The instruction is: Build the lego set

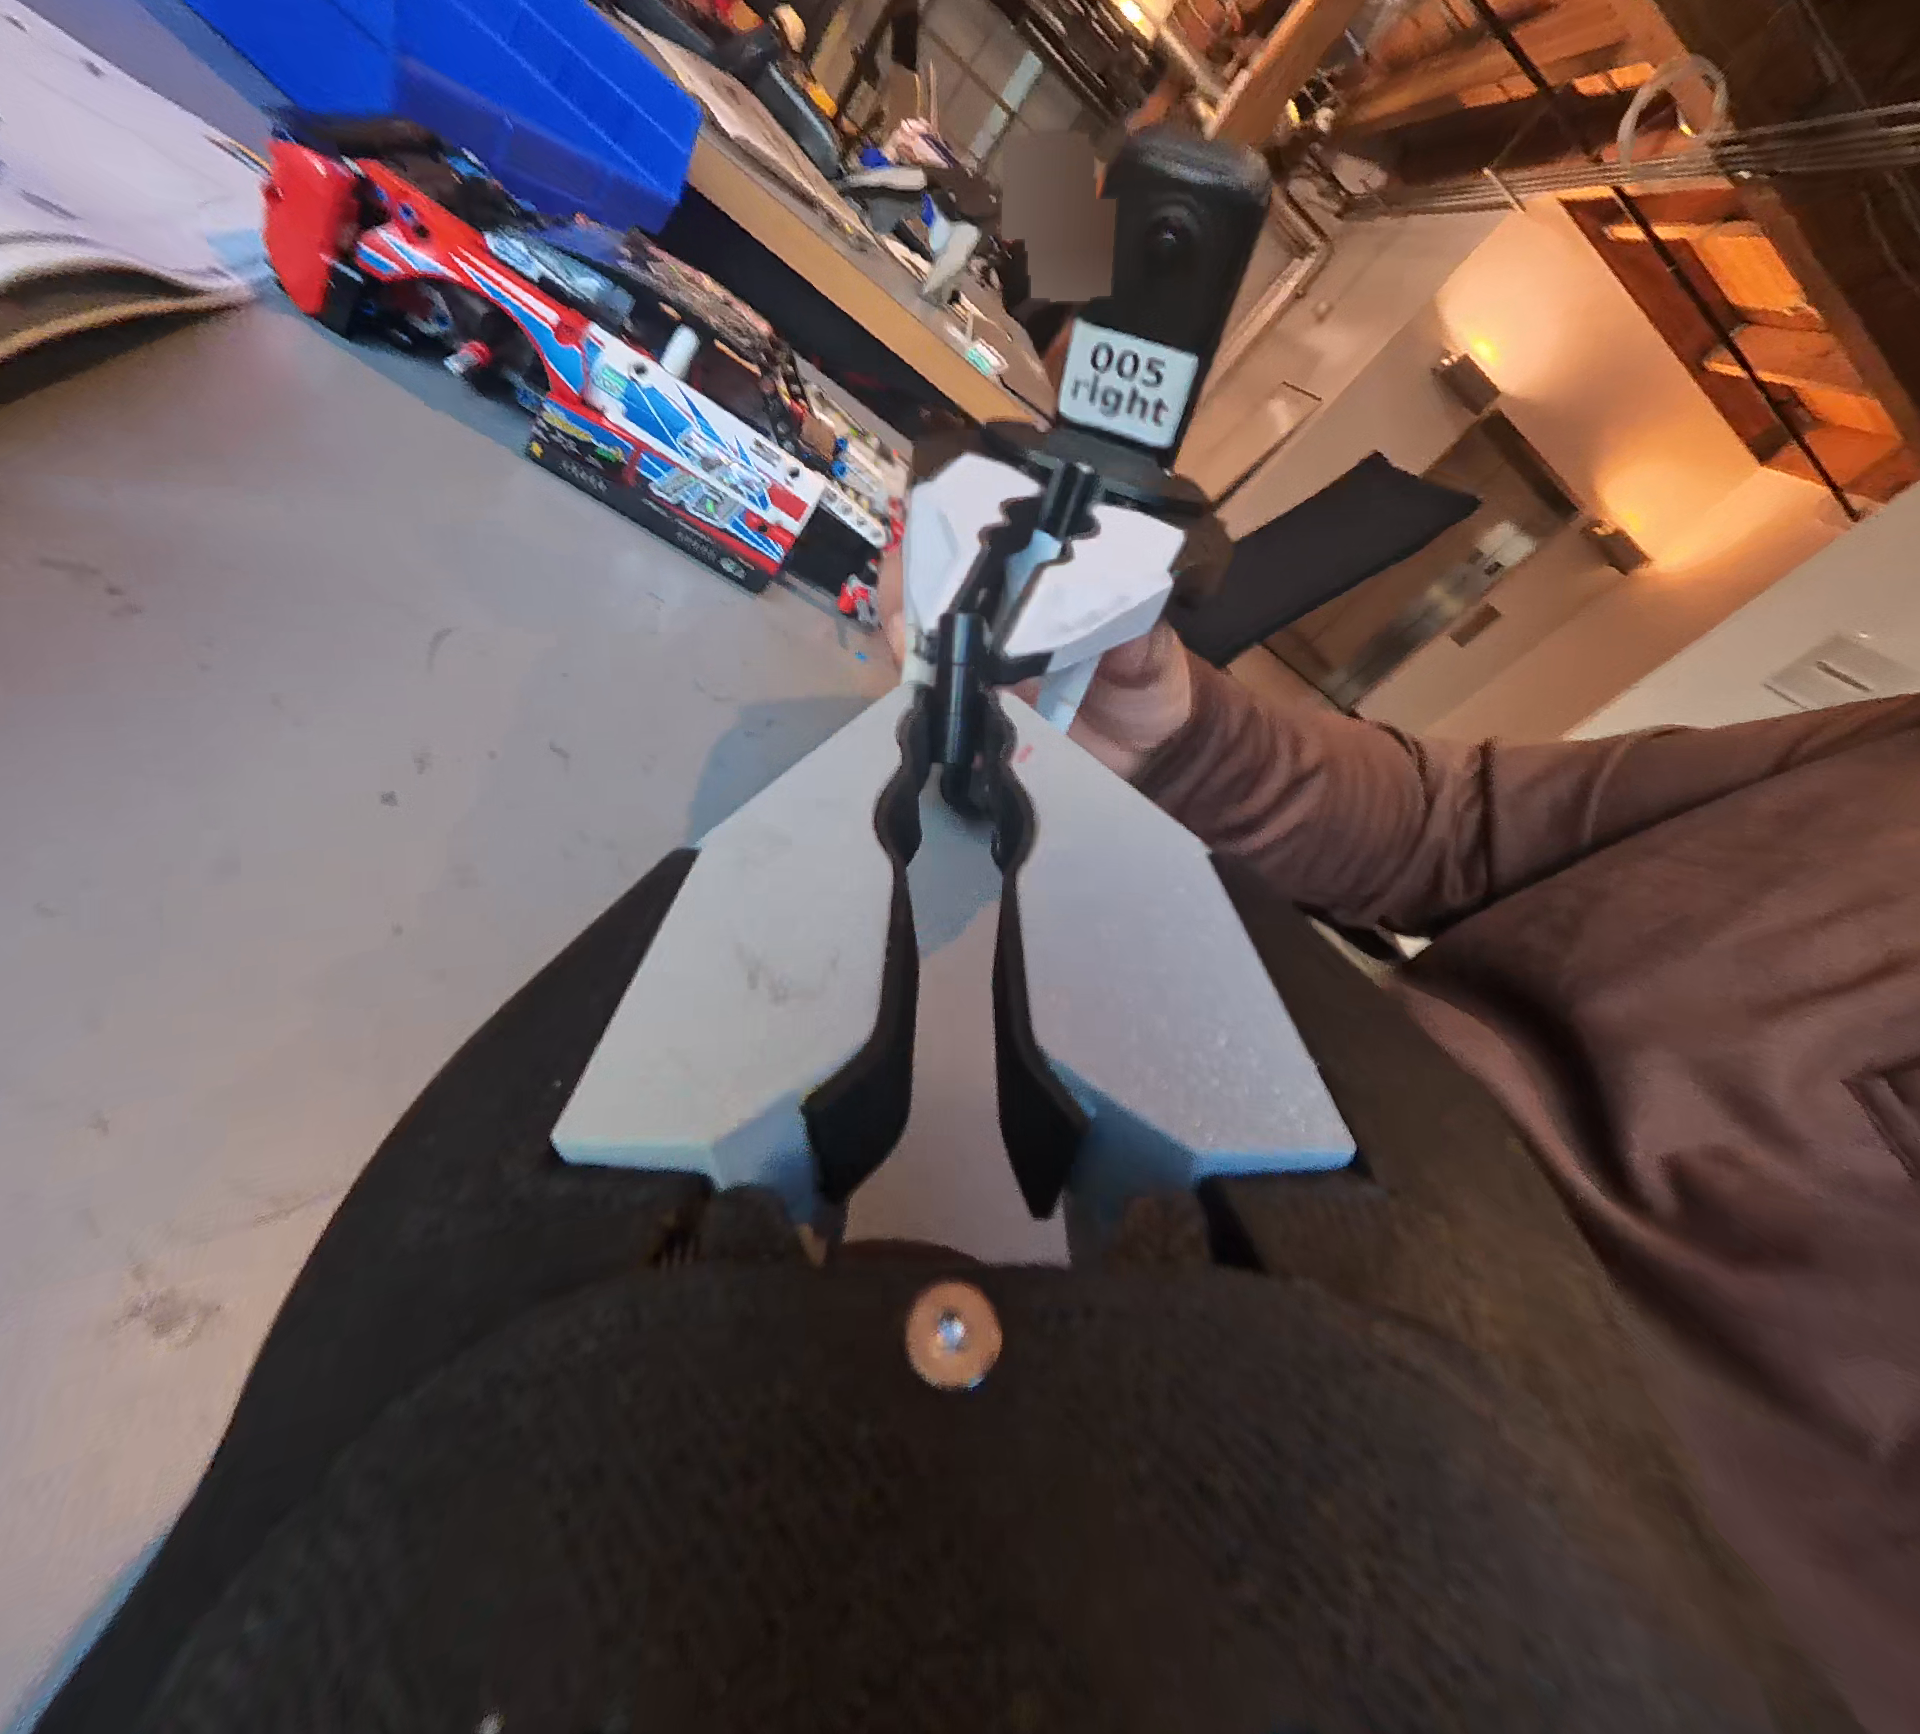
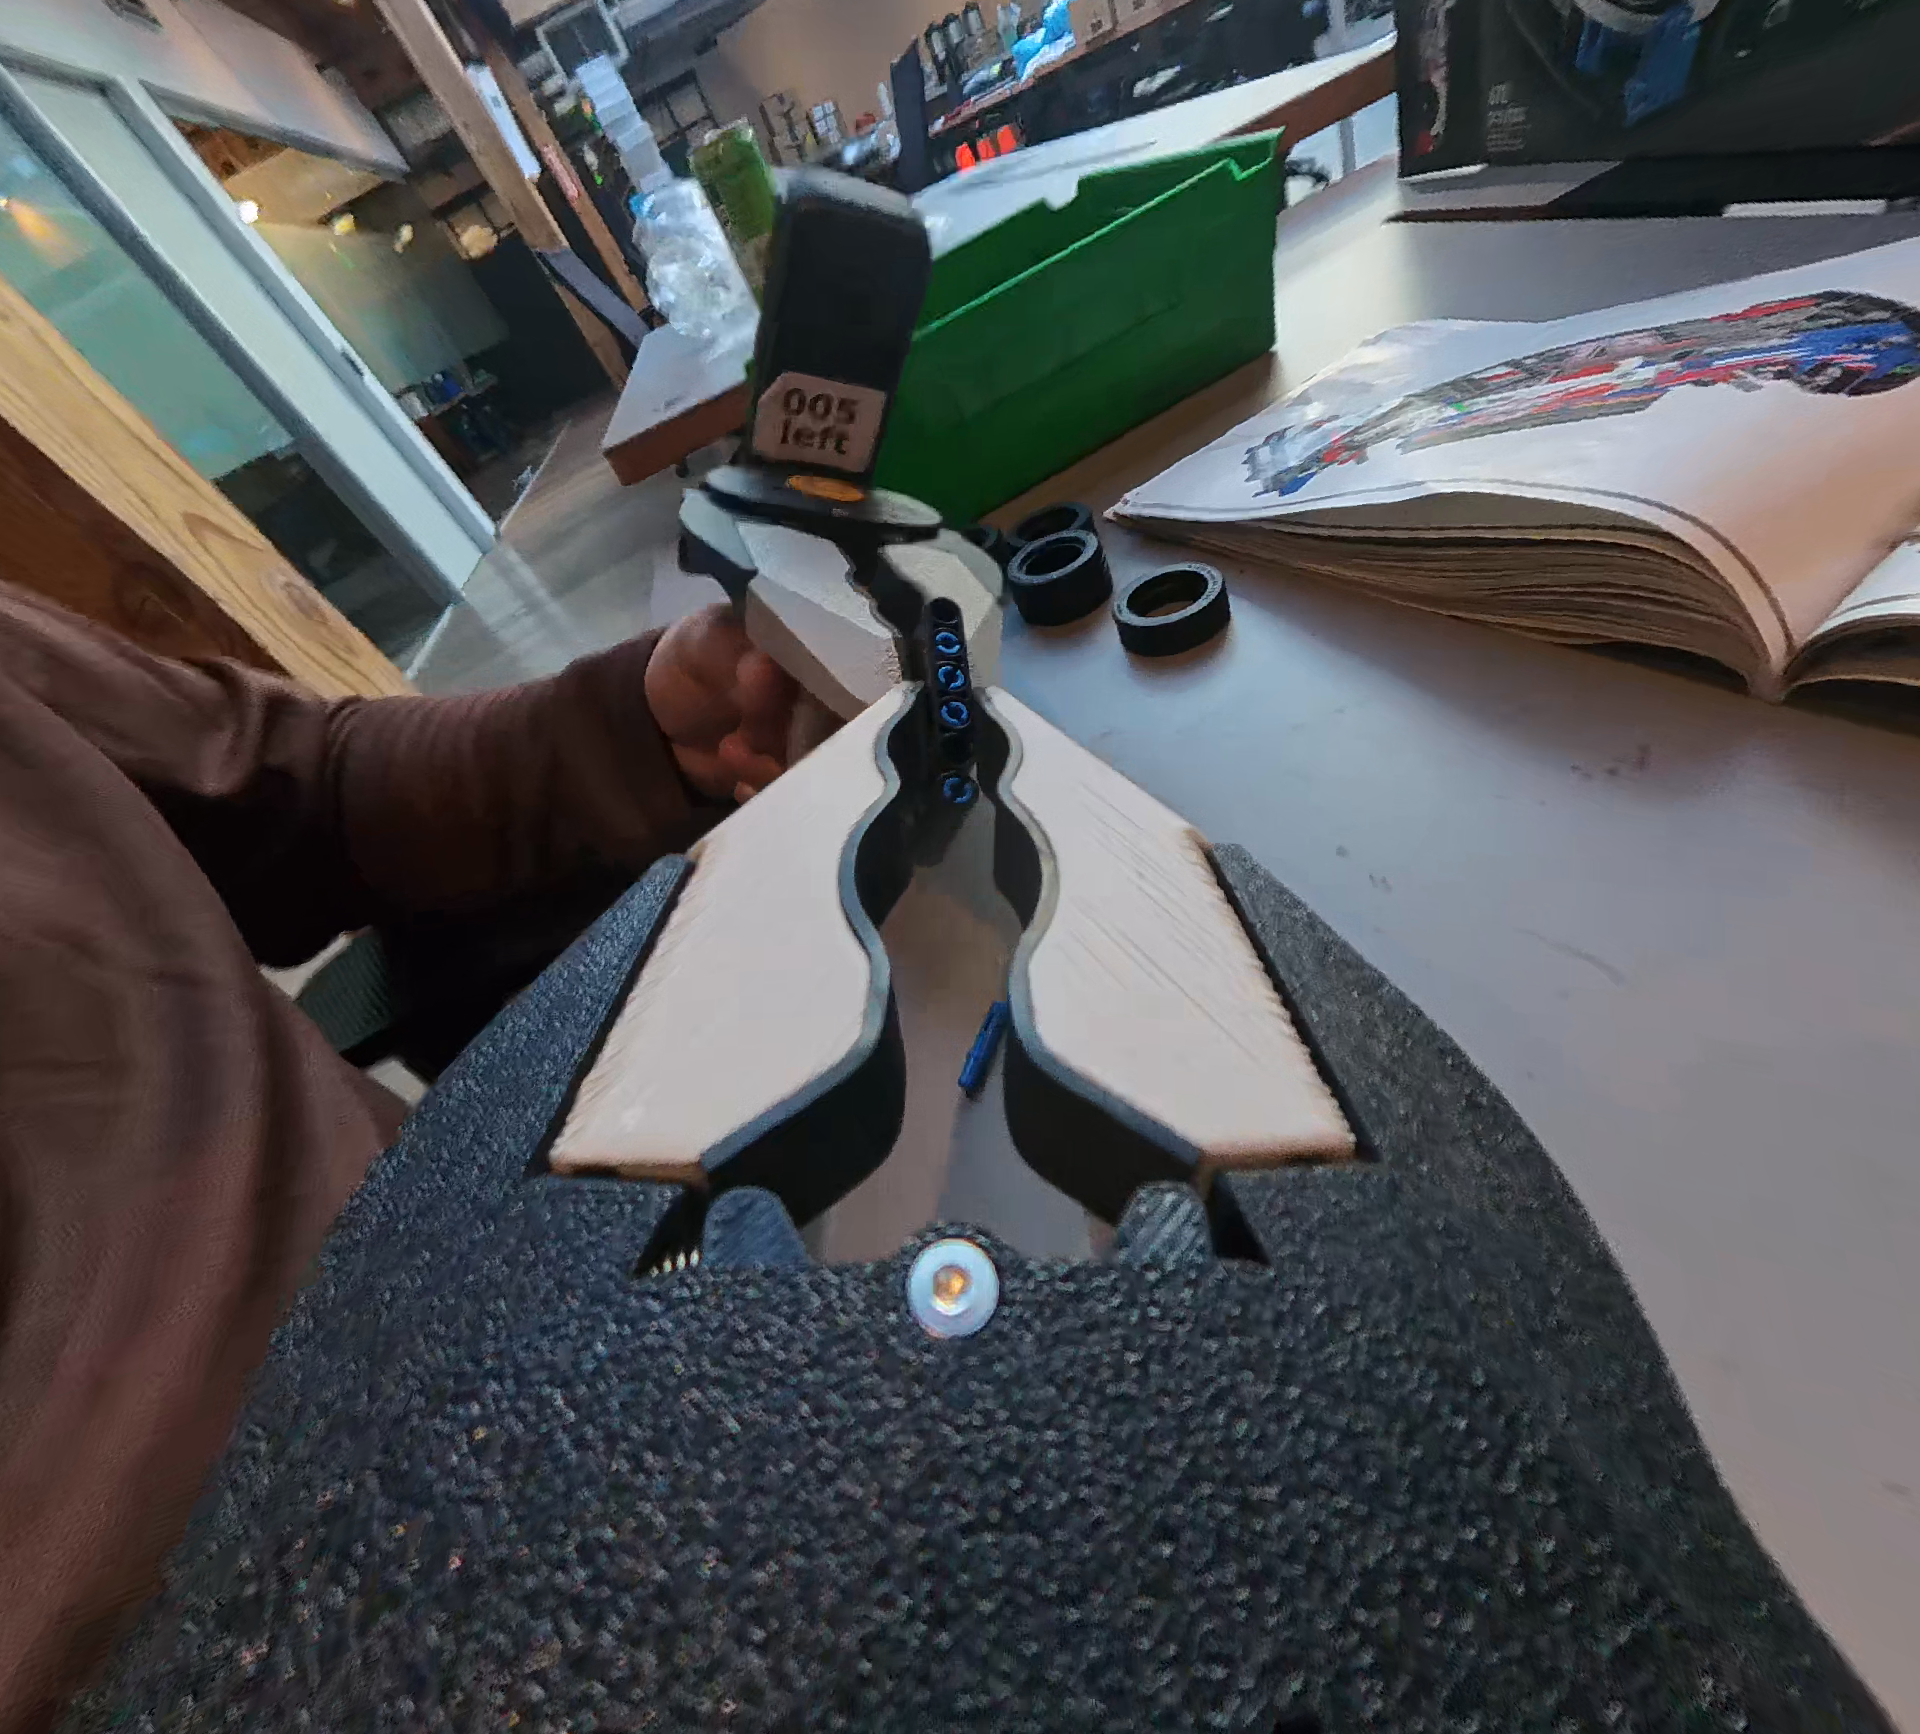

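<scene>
Black beam (image 2: 943,716) with blue pins sits pinched between both grippers, left (image 1: 954,728) and right (image 2: 948,749) meeting tip-to-tip midair, probably to steady it for pinning.

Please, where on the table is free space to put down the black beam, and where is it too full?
Free: the bare table between the right claw and the open manual, and the wide grey stretch in front of the red car model. Crowded: around the black tyres by the green bin. A loose blue pin lies under the right claw.

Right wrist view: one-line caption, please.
Both grippers' jaws pinch one black beam above the table, near three tires.
</scene>
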Available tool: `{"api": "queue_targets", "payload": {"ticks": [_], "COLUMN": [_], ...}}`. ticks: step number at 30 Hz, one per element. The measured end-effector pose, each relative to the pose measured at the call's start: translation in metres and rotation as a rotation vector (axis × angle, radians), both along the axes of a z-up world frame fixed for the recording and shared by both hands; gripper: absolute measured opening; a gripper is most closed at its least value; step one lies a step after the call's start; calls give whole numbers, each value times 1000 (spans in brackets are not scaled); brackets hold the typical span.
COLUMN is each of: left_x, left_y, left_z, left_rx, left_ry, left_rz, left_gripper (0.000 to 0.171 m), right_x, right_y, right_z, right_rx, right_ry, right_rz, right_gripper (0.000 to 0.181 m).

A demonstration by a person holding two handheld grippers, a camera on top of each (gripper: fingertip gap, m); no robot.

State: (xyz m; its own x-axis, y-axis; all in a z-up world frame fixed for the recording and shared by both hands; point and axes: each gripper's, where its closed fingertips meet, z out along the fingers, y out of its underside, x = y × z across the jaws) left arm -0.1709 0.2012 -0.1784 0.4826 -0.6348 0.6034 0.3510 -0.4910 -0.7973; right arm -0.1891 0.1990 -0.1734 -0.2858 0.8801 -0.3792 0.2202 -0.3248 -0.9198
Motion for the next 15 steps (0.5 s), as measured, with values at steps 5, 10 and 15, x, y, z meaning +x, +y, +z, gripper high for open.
{"api": "queue_targets", "payload": {"ticks": [5, 10, 15], "left_x": [-6, -19, 9], "left_y": [14, 22, 9], "left_z": [12, 10, -8], "left_rx": [-53, -78, -14], "left_ry": [-219, -255, 102], "left_rz": [84, 164, 163], "left_gripper": [6, 6, 4], "right_x": [-10, -19, 2], "right_y": [18, 31, 96], "right_z": [13, 13, 50], "right_rx": [-172, -316, -423], "right_ry": [74, 138, 230], "right_rz": [-139, -213, -258], "right_gripper": [6, 4, 0]}}
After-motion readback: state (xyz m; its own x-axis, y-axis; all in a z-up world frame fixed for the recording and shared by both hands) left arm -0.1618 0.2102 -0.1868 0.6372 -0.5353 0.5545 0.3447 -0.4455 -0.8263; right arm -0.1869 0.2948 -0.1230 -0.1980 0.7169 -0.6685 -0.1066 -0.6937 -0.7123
